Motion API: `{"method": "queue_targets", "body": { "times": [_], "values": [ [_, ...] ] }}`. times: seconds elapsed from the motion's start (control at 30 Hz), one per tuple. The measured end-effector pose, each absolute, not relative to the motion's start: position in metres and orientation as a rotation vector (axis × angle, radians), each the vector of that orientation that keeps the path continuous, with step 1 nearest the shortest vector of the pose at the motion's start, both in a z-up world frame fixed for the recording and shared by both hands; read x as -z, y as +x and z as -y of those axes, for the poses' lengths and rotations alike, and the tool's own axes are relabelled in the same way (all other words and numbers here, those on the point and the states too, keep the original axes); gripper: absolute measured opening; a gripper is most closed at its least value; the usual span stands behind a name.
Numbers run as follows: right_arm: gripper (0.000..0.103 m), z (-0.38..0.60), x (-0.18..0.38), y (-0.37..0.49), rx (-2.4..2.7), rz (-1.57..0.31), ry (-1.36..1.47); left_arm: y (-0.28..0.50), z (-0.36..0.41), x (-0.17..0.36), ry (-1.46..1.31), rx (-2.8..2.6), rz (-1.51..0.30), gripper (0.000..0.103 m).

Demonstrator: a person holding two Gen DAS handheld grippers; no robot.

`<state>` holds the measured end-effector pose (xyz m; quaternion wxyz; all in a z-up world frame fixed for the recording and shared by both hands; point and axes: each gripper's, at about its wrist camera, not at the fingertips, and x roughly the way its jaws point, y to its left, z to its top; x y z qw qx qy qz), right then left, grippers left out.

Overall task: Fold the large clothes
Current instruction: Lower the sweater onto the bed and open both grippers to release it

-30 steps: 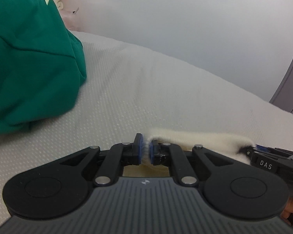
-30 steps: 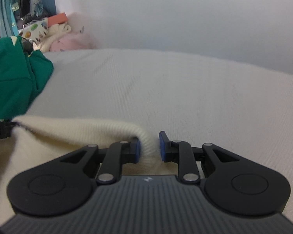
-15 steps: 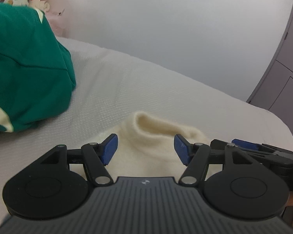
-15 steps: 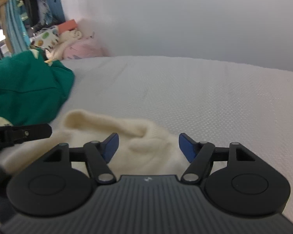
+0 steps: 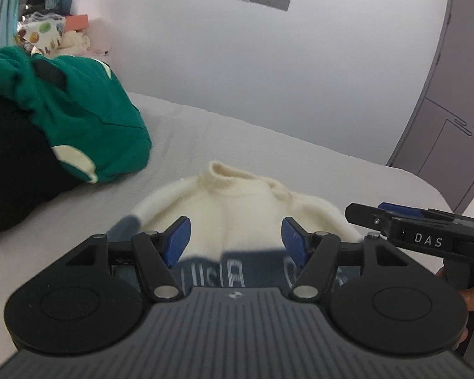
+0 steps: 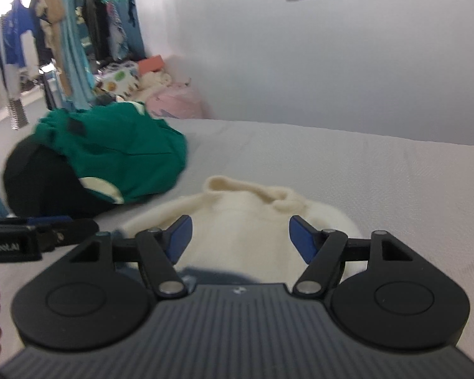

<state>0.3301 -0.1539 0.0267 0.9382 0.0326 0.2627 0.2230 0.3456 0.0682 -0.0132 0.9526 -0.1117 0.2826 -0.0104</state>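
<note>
The left tool (image 5: 235,237) is standing with its blue pads wide apart and nothing between them; the right tool (image 6: 240,237) is standing equally wide and empty, and it is showing at the right edge of the left wrist view. Both are hanging above the near part of the cream sweater (image 5: 237,202), which is lying on the bed (image 5: 300,154), collar at the far end, with a navy panel (image 5: 237,268) nearest the tools.

By my reading, a fold has been laid and the next grip is being lined up. To do it well, each tool should be coming down on matching points of one edge, left and right, biting through the full thickness of the knit, lifting together and carrying level so the fold lands square. Soft knit is likely to sag and bunch, so slow travel will help.

White letters "USA" are showing on the navy panel. "DAS" is printed on the right tool's side; partial lettering ending "Robot.AI" is marking the left tool in the right wrist view.

A green garment (image 5: 88,117) is heaped on something black, far left.
</note>
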Motion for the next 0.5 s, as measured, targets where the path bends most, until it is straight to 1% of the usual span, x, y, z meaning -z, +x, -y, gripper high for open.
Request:
{"method": "queue_targets", "body": {
  "times": [0.07,0.27,0.37,0.5],
  "values": [
    [0.070,0.153,-0.033,0.308,-0.476,-0.527,0.065,0.307,-0.065,0.001,-0.244,0.015,-0.561,0.069],
    [0.070,0.148,-0.043,0.235,-0.516,-0.458,-0.008,0.216,-0.069,-0.015,-0.267,-0.006,-0.526,0.069],
    [0.070,0.147,-0.041,0.206,-0.536,-0.459,-0.014,0.182,-0.074,-0.008,-0.282,-0.009,-0.522,0.069],
    [0.070,0.150,-0.028,0.174,-0.566,-0.469,-0.009,0.147,-0.090,0.019,-0.356,0.000,-0.550,0.069]
  ]
}}
